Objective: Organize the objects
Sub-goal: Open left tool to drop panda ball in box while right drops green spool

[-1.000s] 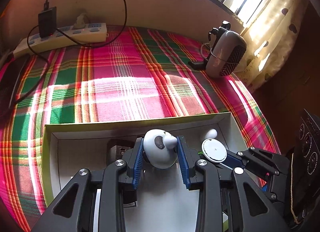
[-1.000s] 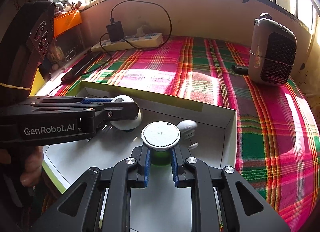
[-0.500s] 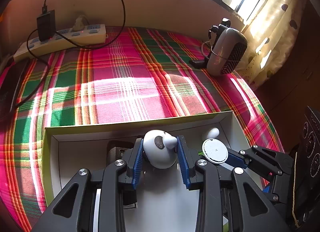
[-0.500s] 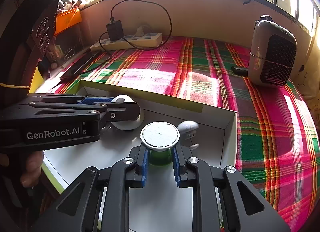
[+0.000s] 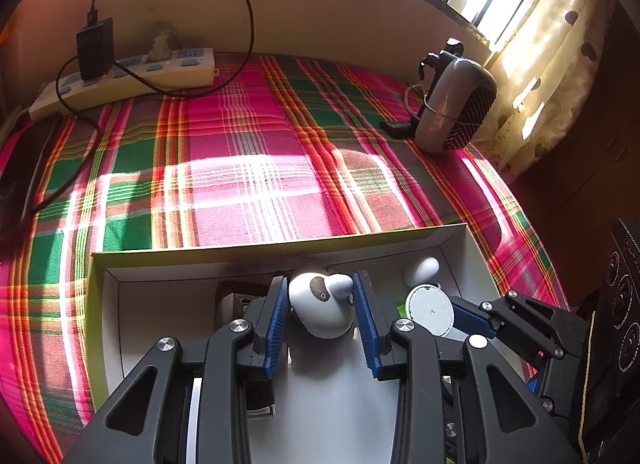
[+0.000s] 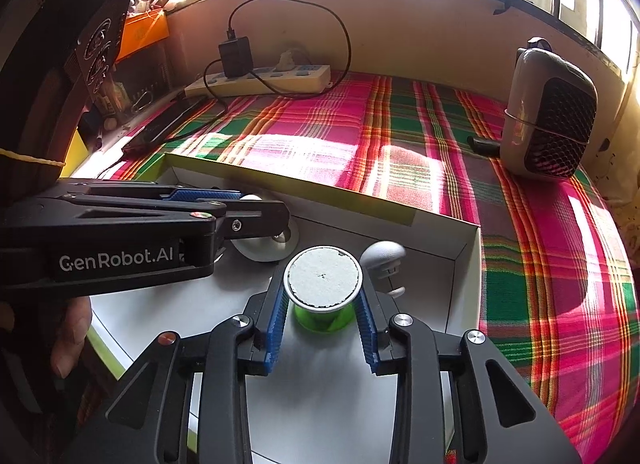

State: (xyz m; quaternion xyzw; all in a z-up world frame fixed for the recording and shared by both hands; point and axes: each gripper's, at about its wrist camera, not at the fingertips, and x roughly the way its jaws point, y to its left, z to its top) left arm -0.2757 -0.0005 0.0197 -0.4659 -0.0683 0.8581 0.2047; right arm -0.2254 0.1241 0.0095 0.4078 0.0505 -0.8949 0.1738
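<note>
A white box [image 5: 100, 304] lies on the plaid cloth, and both grippers reach into it. My left gripper [image 5: 320, 284] has a white round toy [image 5: 320, 312] with a grey spot between its blue pads; the pads still touch it as the jaws start opening. My right gripper [image 6: 322, 288] is opening around a green spool [image 6: 324, 316] with a white round top. Its pads stand clear of the green body, and the spool rests on the box floor. In the right wrist view the left gripper [image 6: 256, 216] crosses from the left.
A small white knob-shaped thing [image 6: 382, 256] and a dark block [image 5: 236, 300] also lie in the box. A power strip [image 5: 132, 76] with a charger, a grey heater [image 6: 552, 124] and a phone [image 6: 168, 124] sit on the plaid cloth [image 5: 248, 168]. A hand [image 6: 68, 328] holds the left gripper.
The right jaws have spread off the green spool, which stays in place. The left gripper and the white toy look nearly unchanged.
</note>
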